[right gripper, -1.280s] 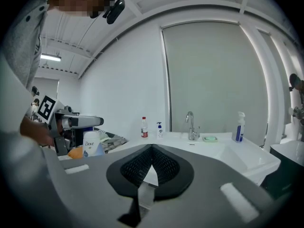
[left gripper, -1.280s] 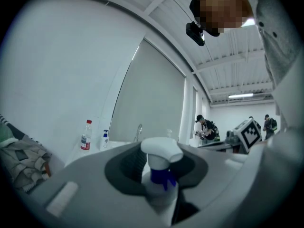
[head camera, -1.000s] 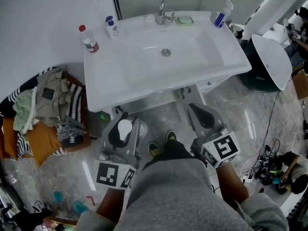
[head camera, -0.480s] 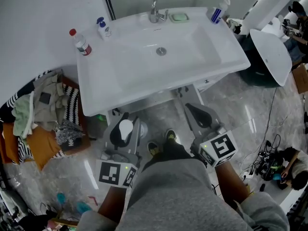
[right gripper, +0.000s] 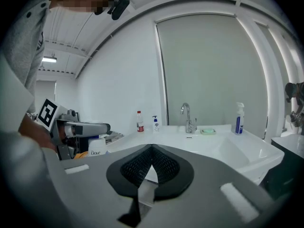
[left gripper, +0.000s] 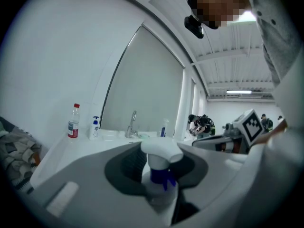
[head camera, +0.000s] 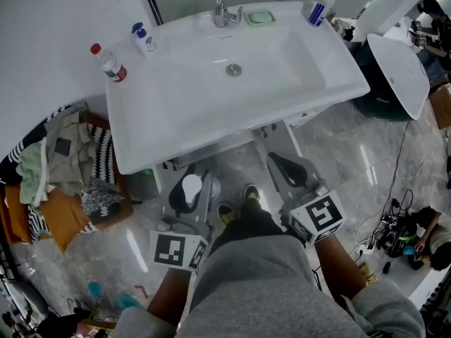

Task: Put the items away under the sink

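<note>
My left gripper (head camera: 190, 183) is shut on a white Dove bottle (head camera: 192, 187) with a white top and blue neck (left gripper: 160, 174), held low in front of the vanity. Beside it, my right gripper (head camera: 282, 164) is shut with nothing between its jaws (right gripper: 152, 151). Above both is the white sink (head camera: 176, 111). On its rim stand a red-capped bottle (head camera: 109, 63), a blue pump soap (head camera: 143, 39), a green soap dish (head camera: 259, 17) and a blue spray bottle (head camera: 320, 9). The space under the sink (head camera: 236, 157) is mostly hidden by the basin.
A heap of clothes (head camera: 63, 167) lies on the floor to the left. A white rounded fixture (head camera: 398, 76) stands to the right, with cables (head camera: 394, 231) on the marble floor. My shoes (head camera: 239, 206) are between the grippers. The faucet (head camera: 222, 5) is at the back.
The sink has slid slightly up and left in the head view. The left gripper with its bottle has edged a little to the right. The right gripper has barely moved.
</note>
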`<state>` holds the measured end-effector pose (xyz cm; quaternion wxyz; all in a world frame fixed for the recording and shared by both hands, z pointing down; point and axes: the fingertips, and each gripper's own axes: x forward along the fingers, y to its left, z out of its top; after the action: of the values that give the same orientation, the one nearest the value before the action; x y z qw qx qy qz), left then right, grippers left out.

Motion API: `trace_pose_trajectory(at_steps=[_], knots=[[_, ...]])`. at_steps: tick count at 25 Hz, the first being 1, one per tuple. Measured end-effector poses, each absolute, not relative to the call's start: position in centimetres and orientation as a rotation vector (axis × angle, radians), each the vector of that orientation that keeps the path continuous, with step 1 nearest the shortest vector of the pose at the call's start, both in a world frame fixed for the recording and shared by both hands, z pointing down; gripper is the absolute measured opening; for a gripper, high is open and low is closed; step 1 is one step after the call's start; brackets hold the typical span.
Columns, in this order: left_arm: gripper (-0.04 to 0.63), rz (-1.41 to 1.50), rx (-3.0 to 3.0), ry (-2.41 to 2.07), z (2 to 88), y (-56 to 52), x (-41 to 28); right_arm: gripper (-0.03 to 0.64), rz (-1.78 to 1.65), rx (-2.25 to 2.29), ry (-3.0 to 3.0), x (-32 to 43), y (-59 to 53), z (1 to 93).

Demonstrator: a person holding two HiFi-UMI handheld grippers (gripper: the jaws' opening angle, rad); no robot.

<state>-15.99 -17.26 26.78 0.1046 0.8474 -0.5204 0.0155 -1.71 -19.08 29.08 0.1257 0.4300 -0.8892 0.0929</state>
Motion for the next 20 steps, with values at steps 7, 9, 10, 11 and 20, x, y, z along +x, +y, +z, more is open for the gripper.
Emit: trace_pose_trajectory(at_steps=[7, 9, 10, 11, 20], knots=[[0.121, 0.086, 2.501, -1.484, 29.8, -18.0, -14.8, -0.006, 0.288, 1.239, -2.591, -2.3, -19.9, 30.9], [0.121, 0.103, 2.495, -1.472, 30.8, -18.4, -14.6, -0.006, 0.299, 1.229, -2.588, -2.6, -20.0, 31.9], [0.121, 0.114, 2.489, -1.468, 31.4, -18.6, -14.4, -0.006, 0.306, 1.221, -2.585, -2.6, -20.1, 32.4], [0.121, 0.125, 2.484, -1.464, 31.9, -18.8, -14.1, -0.006, 0.317, 1.213, -2.583, -2.6, -20.1, 33.0], [0.120, 0.205, 2.440, -1.467, 37.2, -20.2, -11.1, -0.006, 0.493, 1.167, -2.569, -1.3, -21.5, 38.3]])
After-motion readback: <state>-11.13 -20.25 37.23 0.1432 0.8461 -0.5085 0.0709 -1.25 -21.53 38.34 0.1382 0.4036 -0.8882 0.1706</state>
